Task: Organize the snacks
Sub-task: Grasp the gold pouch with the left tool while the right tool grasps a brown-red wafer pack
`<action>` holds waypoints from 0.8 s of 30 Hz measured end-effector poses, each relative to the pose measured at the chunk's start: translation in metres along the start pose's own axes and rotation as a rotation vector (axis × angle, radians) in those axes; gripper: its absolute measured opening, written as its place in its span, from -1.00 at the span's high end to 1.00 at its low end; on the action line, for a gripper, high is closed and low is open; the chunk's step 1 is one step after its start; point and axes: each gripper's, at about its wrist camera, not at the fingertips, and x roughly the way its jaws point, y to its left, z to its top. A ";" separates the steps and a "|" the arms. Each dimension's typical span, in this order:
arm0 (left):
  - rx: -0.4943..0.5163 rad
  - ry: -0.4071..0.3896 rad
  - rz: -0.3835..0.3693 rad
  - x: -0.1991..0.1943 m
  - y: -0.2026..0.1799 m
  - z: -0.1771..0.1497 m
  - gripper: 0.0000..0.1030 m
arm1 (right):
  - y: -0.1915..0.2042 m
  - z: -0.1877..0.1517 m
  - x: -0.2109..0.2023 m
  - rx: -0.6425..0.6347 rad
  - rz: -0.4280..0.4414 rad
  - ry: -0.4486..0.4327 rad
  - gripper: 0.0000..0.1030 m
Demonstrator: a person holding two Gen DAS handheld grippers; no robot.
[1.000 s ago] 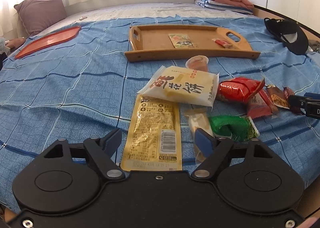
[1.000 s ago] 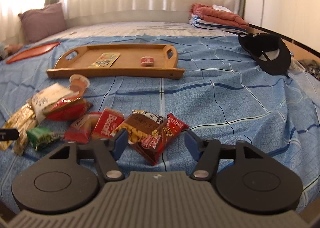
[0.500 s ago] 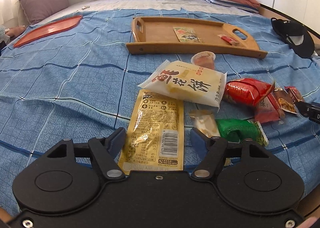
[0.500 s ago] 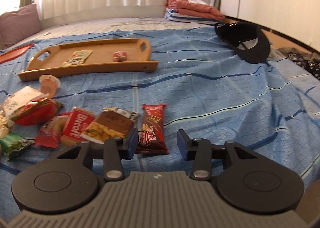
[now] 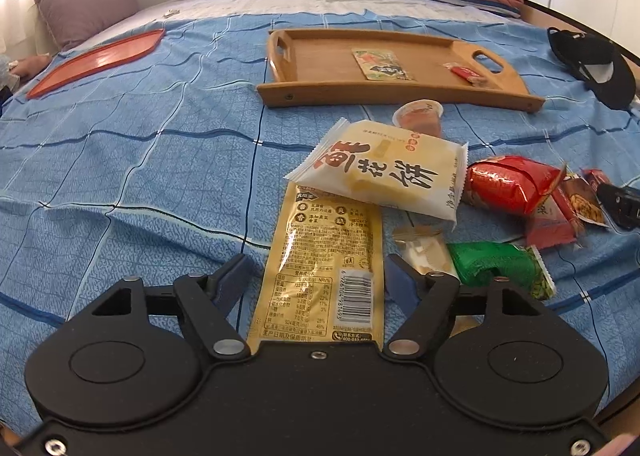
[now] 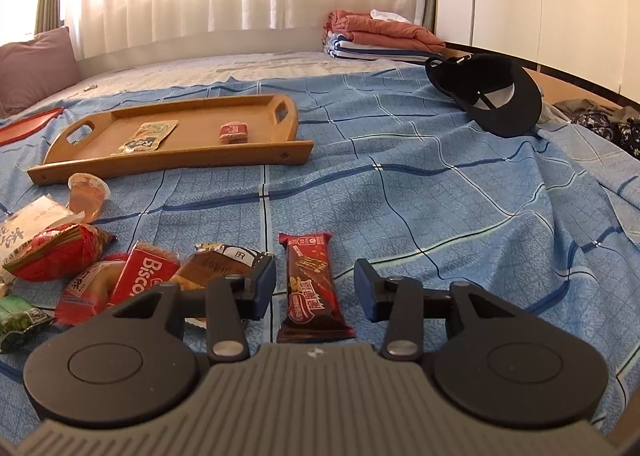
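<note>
Snacks lie heaped on the blue checked bedspread (image 5: 140, 160), and my two tools are lined up on one each. My left gripper (image 5: 316, 276) has its jaws spread wide to either side of the long gold foil packet (image 5: 320, 268), which lies flat, label down, its far end tucked under the pale yellow biscuit bag (image 5: 384, 172); I judge the wide gap is there to clear the packet's full width. My right gripper (image 6: 315, 290) has its jaws open too, straddling the dark red wafer bar (image 6: 312, 284), which lies apart from the pile, so a clean pinch looks easy. Neither touches its snack yet. Beyond stands the flat wooden tray with cut-out handles (image 6: 180, 154), already holding a green sachet (image 6: 146, 136) and a small red packet (image 6: 233, 132), so it is probably where these go.
</note>
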 end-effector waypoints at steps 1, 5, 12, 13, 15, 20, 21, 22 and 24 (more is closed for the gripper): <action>-0.004 0.001 -0.002 0.001 0.000 0.001 -0.42 | 0.001 -0.001 0.001 -0.007 0.002 0.004 -0.01; -0.006 0.001 0.002 0.003 0.000 0.002 -0.42 | 0.004 -0.005 0.005 -0.013 0.005 0.017 0.01; 0.040 -0.035 -0.001 -0.008 -0.006 -0.001 -0.18 | 0.002 -0.008 0.004 -0.009 0.028 0.008 0.43; 0.052 -0.048 -0.007 -0.013 -0.007 -0.002 -0.18 | 0.002 -0.007 0.002 -0.016 0.028 0.003 0.43; 0.077 -0.075 -0.013 -0.024 -0.008 -0.002 -0.18 | 0.002 -0.005 -0.002 -0.010 0.039 -0.010 0.43; 0.076 -0.107 -0.021 -0.044 -0.004 0.004 -0.17 | 0.004 0.004 -0.010 0.001 0.061 -0.027 0.43; 0.075 -0.118 -0.022 -0.048 -0.003 0.006 -0.17 | 0.004 0.006 -0.012 0.010 0.066 -0.032 0.43; 0.080 -0.129 -0.019 -0.052 -0.004 0.007 -0.17 | 0.004 0.009 -0.014 0.018 0.072 -0.036 0.43; 0.088 -0.143 -0.009 -0.056 -0.005 0.007 -0.16 | 0.004 0.013 -0.017 0.032 0.082 -0.042 0.43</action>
